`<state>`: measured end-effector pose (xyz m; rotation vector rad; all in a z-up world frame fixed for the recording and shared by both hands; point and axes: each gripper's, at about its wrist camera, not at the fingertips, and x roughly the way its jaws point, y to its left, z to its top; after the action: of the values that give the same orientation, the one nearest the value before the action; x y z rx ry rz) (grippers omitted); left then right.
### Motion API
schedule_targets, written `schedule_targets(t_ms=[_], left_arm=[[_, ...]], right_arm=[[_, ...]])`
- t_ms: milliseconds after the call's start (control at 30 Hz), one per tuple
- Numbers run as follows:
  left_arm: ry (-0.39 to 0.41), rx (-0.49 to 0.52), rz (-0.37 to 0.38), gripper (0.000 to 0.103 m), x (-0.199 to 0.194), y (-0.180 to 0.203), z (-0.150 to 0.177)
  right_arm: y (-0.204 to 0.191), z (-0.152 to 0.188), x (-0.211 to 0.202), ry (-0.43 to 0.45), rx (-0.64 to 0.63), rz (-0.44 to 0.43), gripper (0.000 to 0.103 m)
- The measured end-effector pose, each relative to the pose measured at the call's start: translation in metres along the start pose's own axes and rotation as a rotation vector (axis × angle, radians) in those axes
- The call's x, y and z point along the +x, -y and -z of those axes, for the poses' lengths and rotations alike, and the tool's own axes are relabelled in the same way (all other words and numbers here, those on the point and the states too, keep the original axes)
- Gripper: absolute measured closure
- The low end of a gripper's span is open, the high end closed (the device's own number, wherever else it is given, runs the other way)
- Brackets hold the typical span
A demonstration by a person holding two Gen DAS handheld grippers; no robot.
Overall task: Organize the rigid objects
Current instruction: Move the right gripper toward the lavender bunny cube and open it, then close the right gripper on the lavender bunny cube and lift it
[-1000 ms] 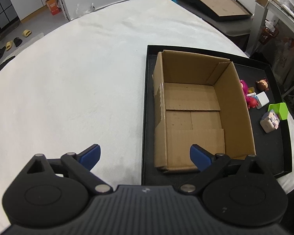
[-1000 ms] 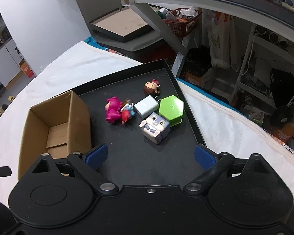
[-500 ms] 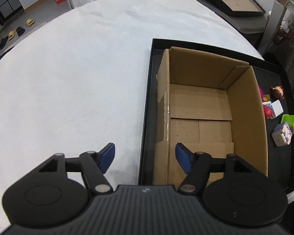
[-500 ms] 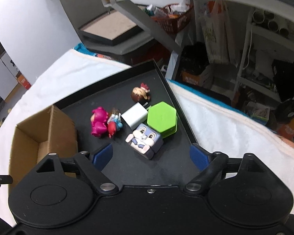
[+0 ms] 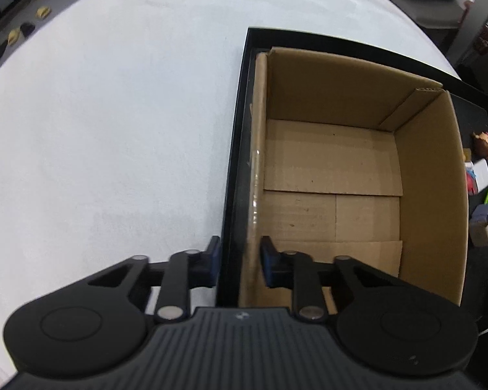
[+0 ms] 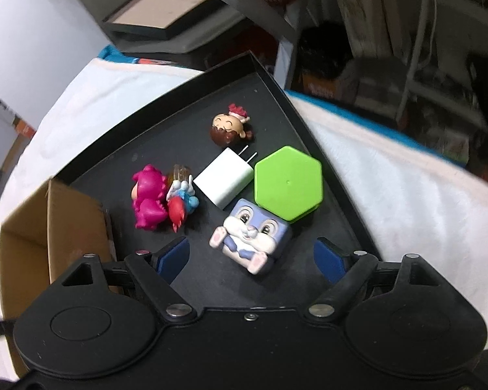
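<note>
Left gripper (image 5: 238, 260) just closed, pinching cardboard box (image 5: 341, 175) wall and black tray (image 5: 240, 130) rim together at 6 o'clock. Right gripper (image 6: 251, 255) spread, hovering over bunny cube (image 6: 252, 235); green hexagon (image 6: 288, 183) and white charger (image 6: 226, 180) at 12 o'clock.

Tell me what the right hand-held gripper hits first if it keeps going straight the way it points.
Most likely the bunny cube, which lies just ahead between the open jaws of the right hand-held gripper; depth is hard to judge.

Two wrist fisheyes, both looking steeply down, close.
Both views share the cardboard box (image 5: 332, 175) and black tray (image 6: 270, 81).
</note>
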<state>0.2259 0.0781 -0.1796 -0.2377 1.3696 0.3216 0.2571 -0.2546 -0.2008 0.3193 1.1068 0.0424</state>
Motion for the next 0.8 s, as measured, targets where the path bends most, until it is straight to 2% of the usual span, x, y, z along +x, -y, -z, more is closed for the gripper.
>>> schedule_targets(t_ms=[100,200,267,333,567,800], left_arm=[[-0.019,-0.022,0.009,0.091,0.003,0.003,-0.003],[-0.013,-0.041,0.021,0.091,0.001,0.003,-0.002],[-0.001,-0.037,0.019,0.091,-0.001,0.003,0.000],[0.008,-0.036,0.023,0.091,-0.002,0.003,0.002],[0.018,-0.039,0.056,0.091,-0.008,-0.003,0.012],[0.030,-0.025,0.090,0.091,-0.012,-0.005,0.018]], right_arm=[[-0.001,-0.002,0.010,-0.013,0.027,0.032,0.020],[-0.002,-0.004,0.014,-0.006,0.037,0.043,0.024],[0.003,-0.003,0.017,-0.013,0.058,0.029,0.046],[0.007,-0.002,0.016,-0.009,0.081,0.013,0.050],[0.018,0.014,0.001,0.009,0.066,0.031,0.053],[0.027,0.029,-0.009,0.004,0.079,0.011,0.055]])
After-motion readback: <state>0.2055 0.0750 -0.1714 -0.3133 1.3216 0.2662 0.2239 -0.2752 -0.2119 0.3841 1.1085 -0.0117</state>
